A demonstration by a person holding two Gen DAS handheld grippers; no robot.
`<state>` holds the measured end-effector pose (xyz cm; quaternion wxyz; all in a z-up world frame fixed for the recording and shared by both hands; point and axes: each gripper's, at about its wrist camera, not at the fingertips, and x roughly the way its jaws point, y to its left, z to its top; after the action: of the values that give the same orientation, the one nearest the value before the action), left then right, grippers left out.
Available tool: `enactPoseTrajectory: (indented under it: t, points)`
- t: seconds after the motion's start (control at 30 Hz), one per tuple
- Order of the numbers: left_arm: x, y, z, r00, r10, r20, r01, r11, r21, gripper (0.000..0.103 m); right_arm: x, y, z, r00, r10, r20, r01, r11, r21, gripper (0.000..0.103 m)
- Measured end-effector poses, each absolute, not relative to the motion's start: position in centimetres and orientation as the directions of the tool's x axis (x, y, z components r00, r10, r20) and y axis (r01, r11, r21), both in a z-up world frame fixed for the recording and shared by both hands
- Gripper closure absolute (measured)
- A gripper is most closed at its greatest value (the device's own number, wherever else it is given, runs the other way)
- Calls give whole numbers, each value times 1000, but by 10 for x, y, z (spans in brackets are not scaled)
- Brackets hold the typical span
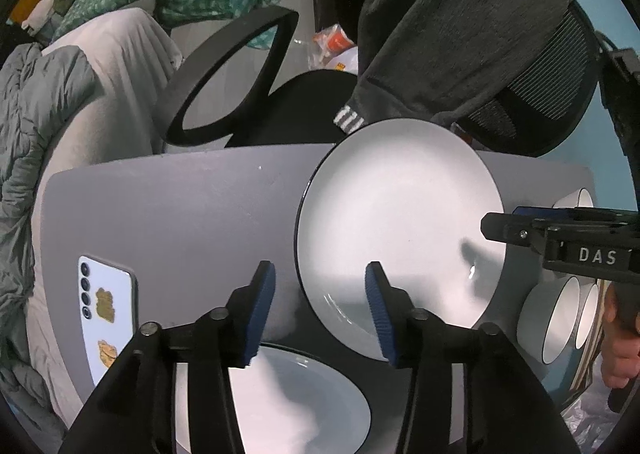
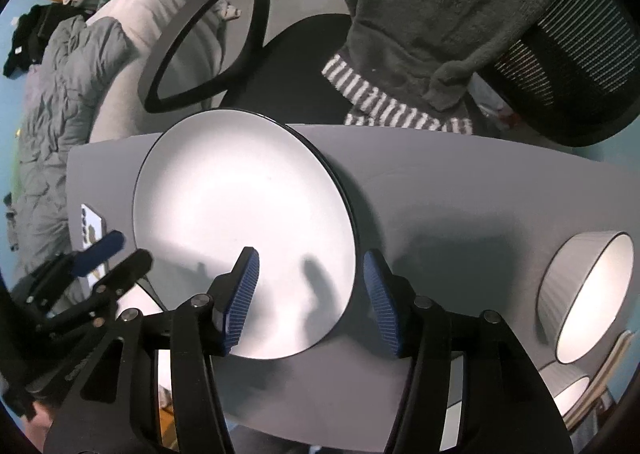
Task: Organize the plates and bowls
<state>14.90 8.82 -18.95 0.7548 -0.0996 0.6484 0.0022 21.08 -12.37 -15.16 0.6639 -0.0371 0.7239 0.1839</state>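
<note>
A large white plate with a dark rim (image 1: 400,221) lies on the grey table (image 1: 180,213); it also shows in the right wrist view (image 2: 240,221). My left gripper (image 1: 320,310) is open, its right finger over the plate's near edge. A second white plate (image 1: 304,402) lies under it at the table's front. My right gripper (image 2: 310,302) is open, straddling the large plate's near right rim; it shows from the side in the left wrist view (image 1: 520,230). White bowls (image 1: 560,318) stand at the right; one bowl (image 2: 588,294) is clear in the right wrist view.
A white phone (image 1: 106,306) lies on the table's left side. A black office chair (image 1: 304,101) with a grey garment (image 1: 460,21) over it stands behind the table. Bedding (image 1: 48,133) is at the left.
</note>
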Motion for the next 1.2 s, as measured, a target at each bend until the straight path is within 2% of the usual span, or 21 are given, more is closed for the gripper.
enactPoseTrajectory:
  t: [0.1,0.4,0.87,1.2]
  points:
    - [144,92,-181,183,-121,-976,-126,981,-146,42,206,-126,-145,-89,181,-979,-307,930,200,48]
    - [111,118,-170,205,-108,-973,-104,986,-131,38,185,-132,-126,-2,150,-989,-355,924,140,39]
    - [51,184,-186,180,-103,-978,-131,983,-127,38,117,-123,-124,-37,232,-972,-350,908,230,39]
    - [30,204,-216,150,-182,-972,-198,958,-209,38,73,-101,-149,-115,326,-938,-326,880,346,39]
